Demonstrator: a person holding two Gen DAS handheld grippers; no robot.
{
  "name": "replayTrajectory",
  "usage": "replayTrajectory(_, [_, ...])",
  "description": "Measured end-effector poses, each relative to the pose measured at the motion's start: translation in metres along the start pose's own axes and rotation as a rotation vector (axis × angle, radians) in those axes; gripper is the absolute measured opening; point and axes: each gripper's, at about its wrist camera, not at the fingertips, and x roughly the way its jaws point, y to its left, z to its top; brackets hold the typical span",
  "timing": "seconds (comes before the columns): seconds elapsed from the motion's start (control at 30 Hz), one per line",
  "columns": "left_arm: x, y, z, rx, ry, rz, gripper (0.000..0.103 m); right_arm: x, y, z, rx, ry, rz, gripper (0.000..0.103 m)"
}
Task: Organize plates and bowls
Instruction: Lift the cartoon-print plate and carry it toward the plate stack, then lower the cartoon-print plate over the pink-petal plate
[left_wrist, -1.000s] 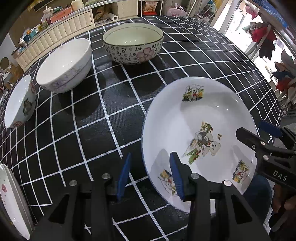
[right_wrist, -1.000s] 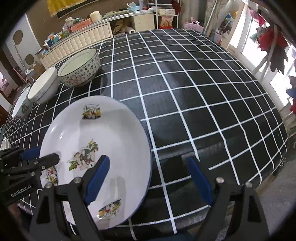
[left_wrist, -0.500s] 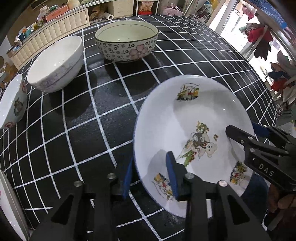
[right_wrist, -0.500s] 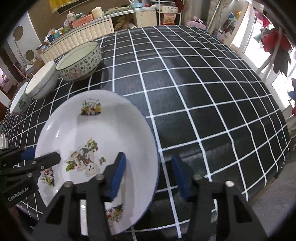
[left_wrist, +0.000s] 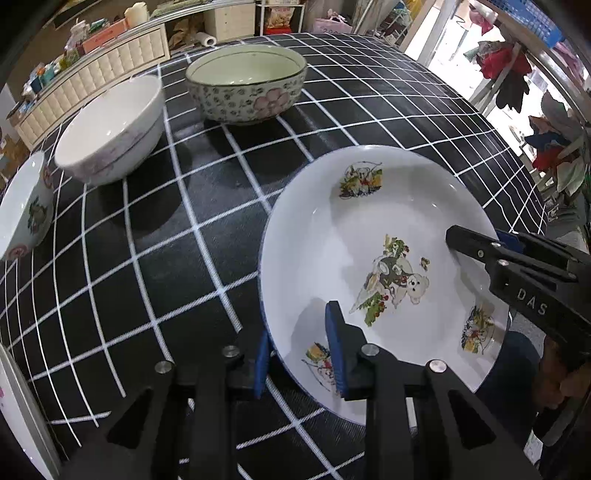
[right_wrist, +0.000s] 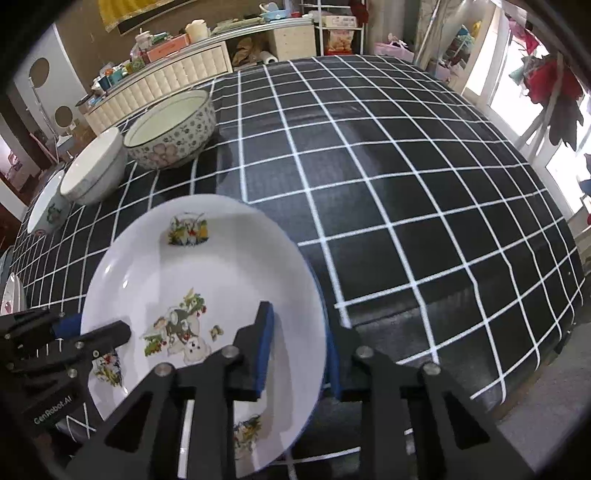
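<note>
Grippers clamp the white plate (left_wrist: 373, 236) with cartoon prints from both sides: the left gripper (left_wrist: 301, 354) has one blue pad under the plate's left rim and one on its inner face, and the right gripper (right_wrist: 299, 350) holds the opposite rim the same way. Both pairs of jaws have just been closing, with the rim between them. The plate sits at the near edge of a table under a black tablecloth (right_wrist: 388, 184) with a white grid. Farther back on the cloth, a flower-patterned bowl (left_wrist: 246, 86), a plain white bowl (left_wrist: 110, 129) and a smaller white bowl (left_wrist: 24, 210) with a printed motif form a curving row, each just beside the next. Another white plate's edge (left_wrist: 14, 413) shows at the far left of the left wrist view.
</note>
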Motion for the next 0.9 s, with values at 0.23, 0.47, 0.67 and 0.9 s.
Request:
replayTrajectory(0.23, [-0.022, 0.017, -0.012, -0.016, -0.029, 0.044, 0.026, -0.013, 0.029, 0.001, -0.023, -0.015, 0.022, 0.029])
replayTrajectory(0.47, [-0.061, 0.051, -0.028, -0.070, -0.075, 0.071, 0.026, -0.034, 0.078, 0.005, -0.091, -0.052, 0.050, 0.028])
replayTrajectory(0.67, [-0.099, 0.090, -0.049, -0.138, -0.118, 0.111, 0.026, -0.052, 0.125, 0.007, -0.149, -0.083, 0.088, 0.028])
replayTrajectory(0.9, [-0.138, 0.137, -0.082, -0.222, -0.161, 0.160, 0.026, -0.058, 0.191, 0.009, -0.247, -0.098, 0.136, 0.028])
